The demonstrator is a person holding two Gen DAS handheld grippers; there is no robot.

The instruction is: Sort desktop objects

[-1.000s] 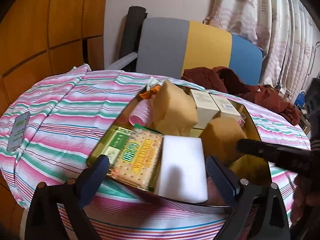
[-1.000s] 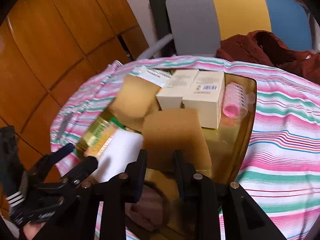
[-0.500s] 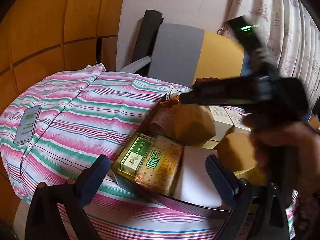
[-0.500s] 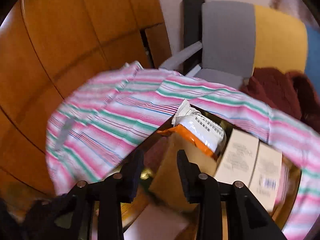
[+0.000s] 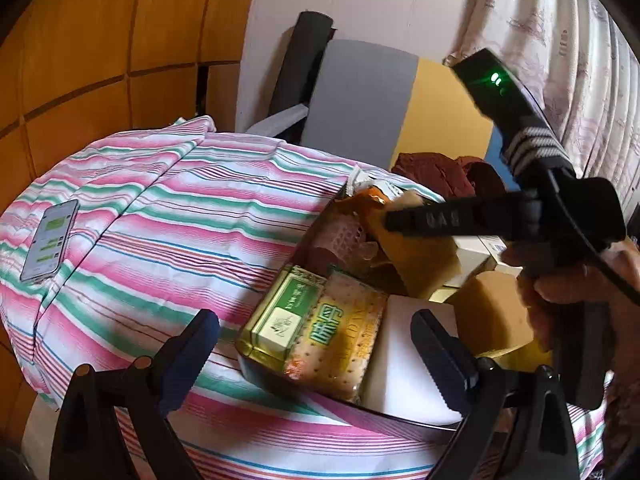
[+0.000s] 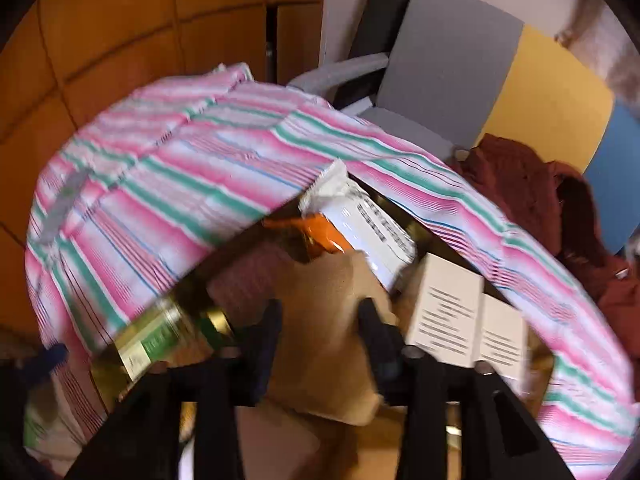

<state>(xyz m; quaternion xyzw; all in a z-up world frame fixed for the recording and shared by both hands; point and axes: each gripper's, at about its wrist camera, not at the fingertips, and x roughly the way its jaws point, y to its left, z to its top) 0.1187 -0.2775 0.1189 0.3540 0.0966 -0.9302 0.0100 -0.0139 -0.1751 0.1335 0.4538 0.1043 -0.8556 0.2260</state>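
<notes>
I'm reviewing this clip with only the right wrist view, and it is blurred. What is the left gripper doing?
Observer: The left gripper is open and holds nothing, by the front edge of the tray.
Operator: What lies ahead of it?
Observer: A biscuit packet beside a white foam block.
Operator: Is that grey smear on the cloth a phone?
Observer: Yes, a phone with its screen lit, flat on the striped tablecloth.

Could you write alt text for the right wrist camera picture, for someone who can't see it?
The right gripper has its two black fingers around a tan sponge block in a gold tray crowded with white boxes and a snack packet. The tray sits on a pink and green striped tablecloth; the image is motion-blurred.
</notes>
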